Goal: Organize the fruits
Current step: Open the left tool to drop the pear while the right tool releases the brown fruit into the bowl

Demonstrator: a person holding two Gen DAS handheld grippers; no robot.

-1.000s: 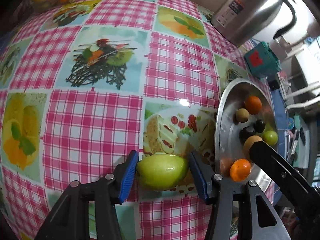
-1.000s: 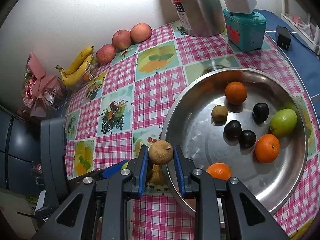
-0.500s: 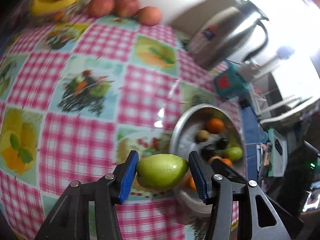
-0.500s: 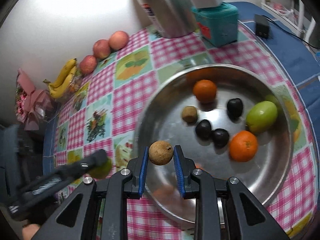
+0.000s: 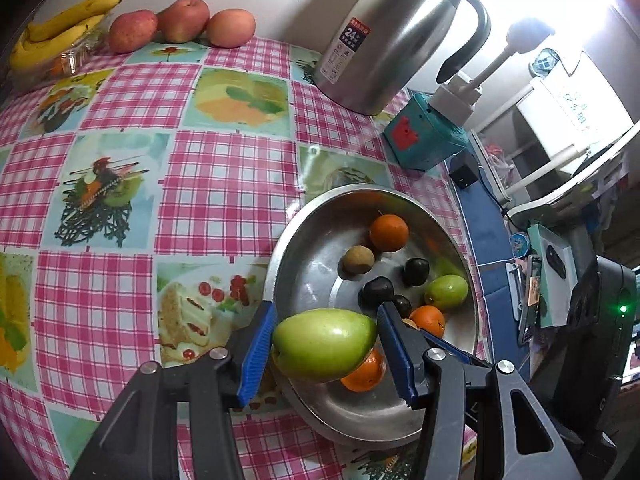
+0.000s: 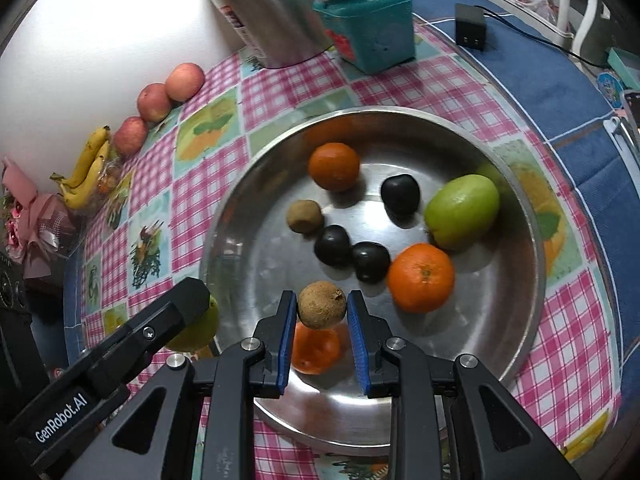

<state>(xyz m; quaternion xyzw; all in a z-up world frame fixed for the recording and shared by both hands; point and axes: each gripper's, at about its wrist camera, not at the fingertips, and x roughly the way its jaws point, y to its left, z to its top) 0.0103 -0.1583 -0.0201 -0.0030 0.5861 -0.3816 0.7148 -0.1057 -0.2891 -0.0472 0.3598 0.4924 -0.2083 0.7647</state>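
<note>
Above the steel bowl (image 6: 532, 240) on the table (image 5: 224, 184), the left claw (image 5: 325, 346) grips a green fruit (image 5: 325, 345) and the right claw (image 6: 322, 312) grips a brown fruit (image 6: 322, 305). Several fruits already lie inside; both held pieces await release. Apples (image 5: 182, 20) and bananas (image 5: 56, 28) remain outside, well apart; nothing obstructs.

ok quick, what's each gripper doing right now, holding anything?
Left gripper: closed on a green fruit.
Right gripper: closed on a small brown fruit, over the metal bowl.

kettle (image 5: 394, 36) behind fruit-filled bowl (image 5: 316, 400)
</note>
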